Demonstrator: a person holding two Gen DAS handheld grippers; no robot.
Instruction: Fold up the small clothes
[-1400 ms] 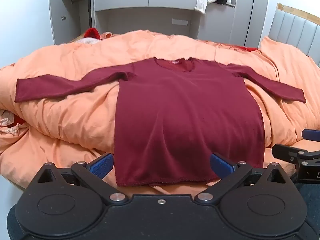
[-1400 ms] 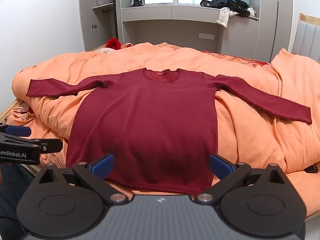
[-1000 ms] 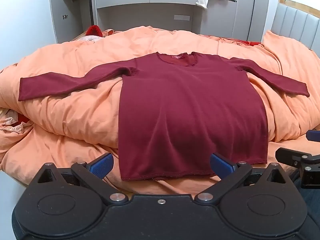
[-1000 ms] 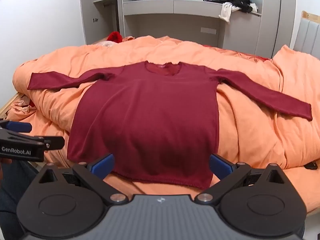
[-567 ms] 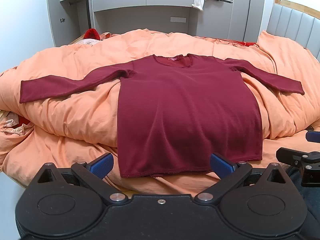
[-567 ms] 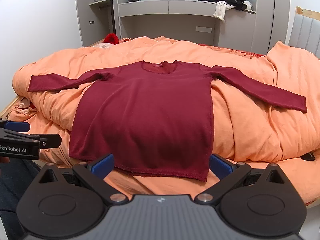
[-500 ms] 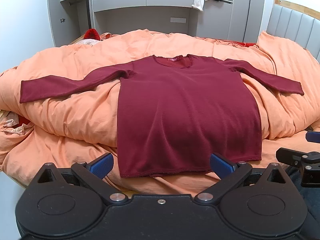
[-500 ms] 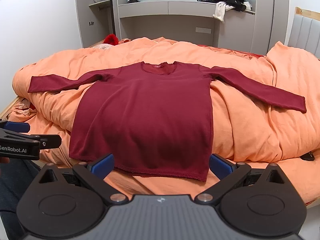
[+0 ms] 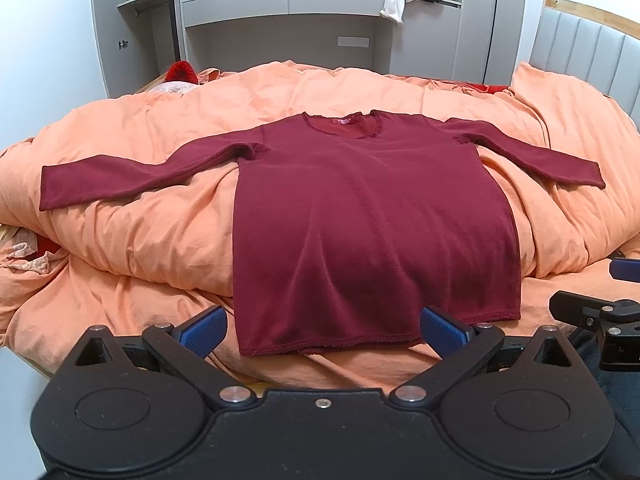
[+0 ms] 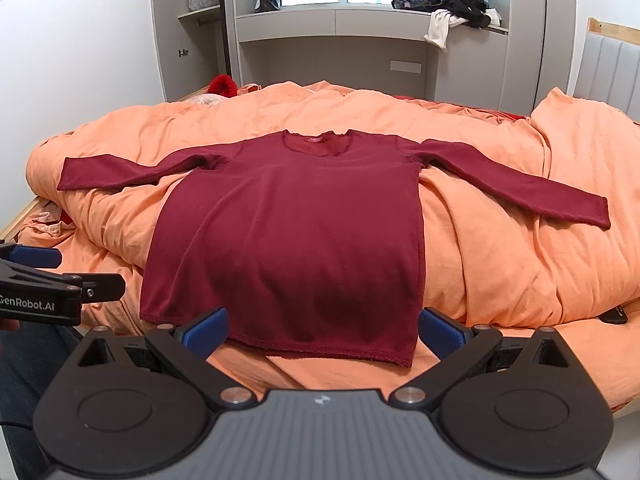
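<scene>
Both grippers, left gripper and right gripper, gape wide, partly masking the shirt hem.

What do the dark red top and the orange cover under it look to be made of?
The dark red top looks like a soft knit, matte with a slight nap; it drapes limply over the bedding and its hem shows small scalloped stitching. The orange cover looks like a woven cotton or similar over a padded duvet: matte, with fine creases and puffy folds. Neither fibre can be confirmed by sight.

Shirt flat on duvet, shelves behind, headboard right.
</scene>
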